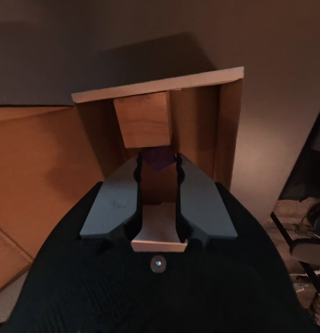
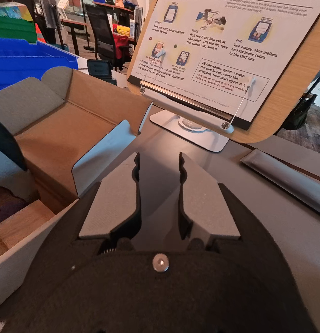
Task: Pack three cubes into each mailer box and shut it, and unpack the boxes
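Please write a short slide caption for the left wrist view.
Open left gripper reaches into the open mailer box toward a purple cube below a wooden cube.

Left gripper (image 1: 159, 158): fingers standing parted with a narrow gap, tips flanking a dark purple cube (image 1: 158, 160); contact unclear in the dim, blurred view. Right gripper (image 2: 159, 155): fingers sitting apart, nothing between them, tips pointing forward over the bench (image 2: 218, 180), tilting slightly down.
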